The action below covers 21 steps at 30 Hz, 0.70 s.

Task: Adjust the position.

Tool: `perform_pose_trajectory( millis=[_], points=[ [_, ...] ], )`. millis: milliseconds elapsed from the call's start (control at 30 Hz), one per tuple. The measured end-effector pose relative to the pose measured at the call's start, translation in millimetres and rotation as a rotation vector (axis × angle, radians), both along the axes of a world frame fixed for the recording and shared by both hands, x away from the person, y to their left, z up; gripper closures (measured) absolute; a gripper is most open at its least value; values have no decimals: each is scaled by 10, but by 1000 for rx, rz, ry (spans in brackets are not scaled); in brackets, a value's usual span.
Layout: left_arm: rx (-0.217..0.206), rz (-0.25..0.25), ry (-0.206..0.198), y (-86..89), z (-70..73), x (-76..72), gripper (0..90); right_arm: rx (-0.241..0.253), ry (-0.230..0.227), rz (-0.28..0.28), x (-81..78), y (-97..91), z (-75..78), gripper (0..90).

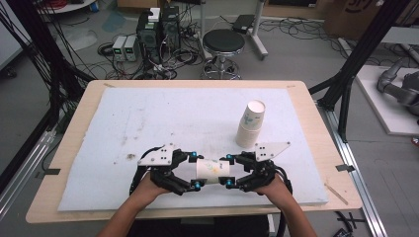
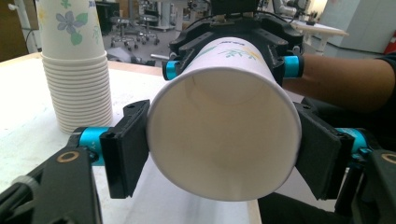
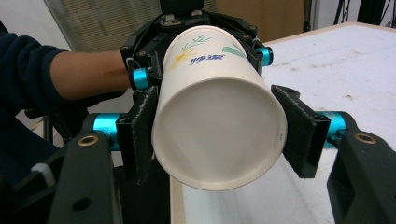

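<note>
A white paper cup (image 1: 212,170) with a plant print lies on its side in the air above the front of the white mat, held from both ends. My left gripper (image 1: 196,171) is shut on its mouth end: the open mouth (image 2: 224,140) faces that camera, and both black pads (image 2: 126,149) touch the rim. At the base end, my right gripper (image 1: 229,173) is shut on the cup (image 3: 219,130), with a pad (image 3: 140,135) against each side. Each gripper view shows the other gripper farther off, gripping the cup's far end.
A tall stack of nested paper cups (image 1: 250,123) stands upright on the mat (image 1: 148,123) just behind my right gripper; it is also the stack (image 2: 77,74) at the left gripper view's left. The wooden table edge (image 1: 148,212) is close to the hands. A stool (image 1: 224,42) and computers stand beyond the table.
</note>
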State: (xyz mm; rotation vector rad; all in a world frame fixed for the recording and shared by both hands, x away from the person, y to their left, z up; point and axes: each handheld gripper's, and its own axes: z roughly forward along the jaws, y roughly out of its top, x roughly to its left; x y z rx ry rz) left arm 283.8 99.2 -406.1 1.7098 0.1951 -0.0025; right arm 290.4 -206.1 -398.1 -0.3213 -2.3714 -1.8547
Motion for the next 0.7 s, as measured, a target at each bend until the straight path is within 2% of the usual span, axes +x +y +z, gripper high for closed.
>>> perform_pose_trajectory(
  millis=[100, 167, 200, 233, 333, 467, 500, 567, 700],
  points=[
    [28, -1, 1, 15, 28, 5, 274, -25, 1, -6, -8, 15, 21, 336],
    [46, 6, 7, 29, 48, 9, 278, -44, 14, -28, -14, 31, 45, 208],
    [59, 7, 7, 38, 62, 14, 283, -64, 17, -47, -24, 43, 84, 200],
    [73, 9, 7, 49, 78, 15, 283, -64, 17, -47, -24, 43, 84, 200],
    [137, 21, 5, 72, 146, 24, 286, -85, -10, -55, -29, 51, 148, 200],
    [218, 28, -7, 86, 239, 36, 286, -146, -46, -77, -30, 90, 214, 201],
    [234, 29, -11, 88, 260, 42, 286, -195, -67, -84, -31, 125, 241, 201],
    [270, 34, -16, 90, 302, 51, 286, -207, -75, -84, -28, 136, 247, 201],
    [348, 34, -31, 82, 375, 73, 286, -277, -120, -84, -22, 216, 291, 202]
  ],
)
